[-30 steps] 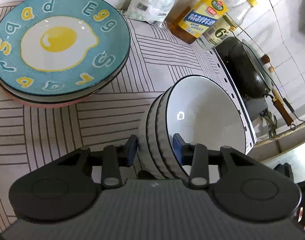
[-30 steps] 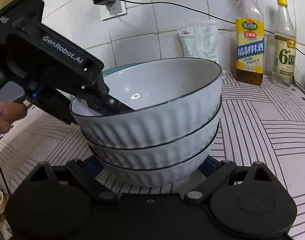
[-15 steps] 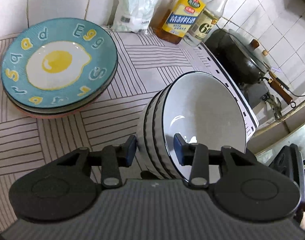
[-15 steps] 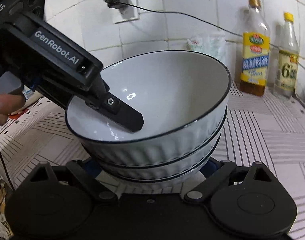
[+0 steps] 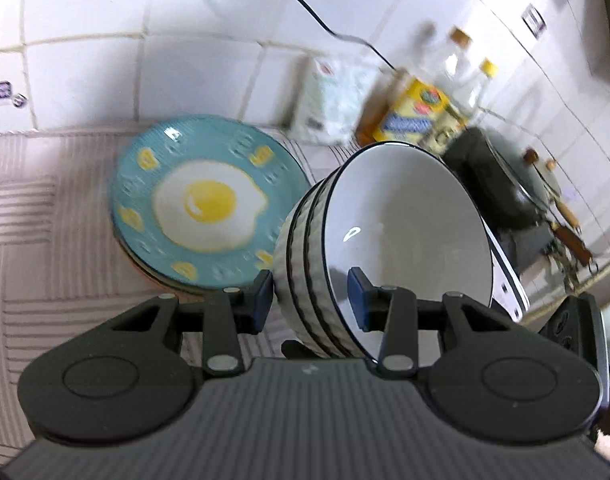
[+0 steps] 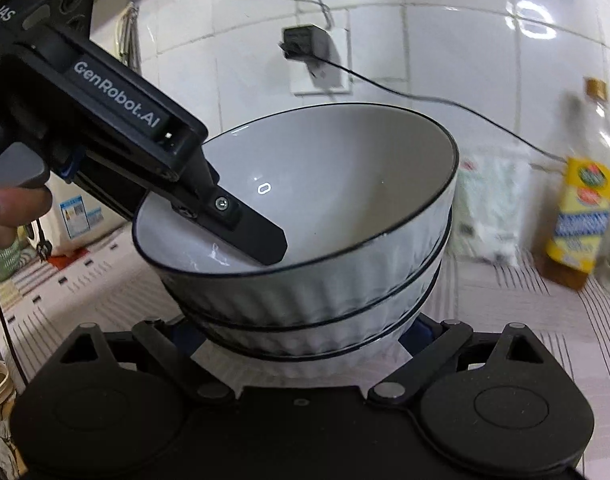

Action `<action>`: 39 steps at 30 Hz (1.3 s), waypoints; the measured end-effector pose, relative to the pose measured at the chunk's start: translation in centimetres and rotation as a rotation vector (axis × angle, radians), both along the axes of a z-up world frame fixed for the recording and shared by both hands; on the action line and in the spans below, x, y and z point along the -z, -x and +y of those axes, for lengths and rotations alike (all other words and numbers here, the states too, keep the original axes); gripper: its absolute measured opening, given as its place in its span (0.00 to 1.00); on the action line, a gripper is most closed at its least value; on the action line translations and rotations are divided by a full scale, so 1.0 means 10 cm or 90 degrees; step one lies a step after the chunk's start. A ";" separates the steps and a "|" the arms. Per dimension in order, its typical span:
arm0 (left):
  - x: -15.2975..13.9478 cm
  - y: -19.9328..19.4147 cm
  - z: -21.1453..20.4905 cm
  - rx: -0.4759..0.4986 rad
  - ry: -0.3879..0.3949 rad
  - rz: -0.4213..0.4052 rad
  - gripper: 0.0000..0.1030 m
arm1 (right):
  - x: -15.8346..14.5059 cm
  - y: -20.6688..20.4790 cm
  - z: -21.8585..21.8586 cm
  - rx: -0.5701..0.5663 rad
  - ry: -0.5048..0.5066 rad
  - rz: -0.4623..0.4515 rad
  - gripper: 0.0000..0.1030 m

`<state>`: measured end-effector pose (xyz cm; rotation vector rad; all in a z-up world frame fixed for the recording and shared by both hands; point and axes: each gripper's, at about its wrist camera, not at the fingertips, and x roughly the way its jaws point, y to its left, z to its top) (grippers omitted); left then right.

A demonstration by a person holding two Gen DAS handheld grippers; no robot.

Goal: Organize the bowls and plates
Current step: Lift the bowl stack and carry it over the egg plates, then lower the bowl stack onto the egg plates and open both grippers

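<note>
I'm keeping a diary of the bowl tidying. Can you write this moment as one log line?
stage: carrying bowls | left claw: shut on rims | right claw: shut on bottom bowl | plates: stacked on counter

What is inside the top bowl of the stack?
One finger of the left gripper reaches into the top bowl; otherwise it looks empty. The two bowls nested beneath are covered, so their insides cannot be seen.

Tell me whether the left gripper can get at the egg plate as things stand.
Probably not: the left gripper is clamped across the wall of the bowl stack. The egg plate lies uncovered on the counter, but these fingers are occupied.
</note>
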<state>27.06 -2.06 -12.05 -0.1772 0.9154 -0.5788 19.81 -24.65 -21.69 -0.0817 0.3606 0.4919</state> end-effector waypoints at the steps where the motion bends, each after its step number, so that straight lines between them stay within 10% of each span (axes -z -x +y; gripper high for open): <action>1: -0.02 -0.04 0.04 -0.007 -0.001 -0.002 0.37 | -0.03 -0.04 0.04 -0.006 0.003 -0.002 0.95; 39: 0.54 -1.16 0.36 -0.075 0.012 0.044 0.40 | 0.17 -1.21 0.68 0.033 0.049 0.118 0.95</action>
